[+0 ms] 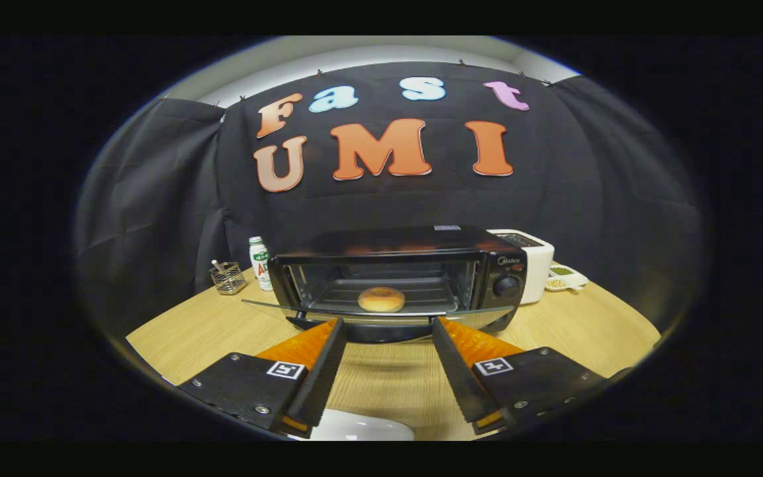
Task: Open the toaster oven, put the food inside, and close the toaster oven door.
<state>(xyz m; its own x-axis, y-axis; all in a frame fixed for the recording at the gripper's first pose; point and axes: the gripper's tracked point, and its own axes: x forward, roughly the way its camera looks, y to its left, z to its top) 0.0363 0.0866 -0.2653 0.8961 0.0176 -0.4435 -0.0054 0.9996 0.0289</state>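
A black toaster oven (400, 275) stands on the wooden table (209, 331), straight ahead of my fingers. Its glass door (275, 309) hangs folded down and open toward me. A round golden bun (381, 299) lies on the rack inside the oven. My gripper (387, 322) is open with nothing between its fingers, and its tips sit just in front of the lowered door's edge, a little below it.
A white toaster (532, 265) stands to the right of the oven, with a small white dish (565, 278) beyond it. Left of the oven are a white bottle (260, 264) and a wire holder (228, 278). A white plate (361, 429) lies below, between my fingers' bases.
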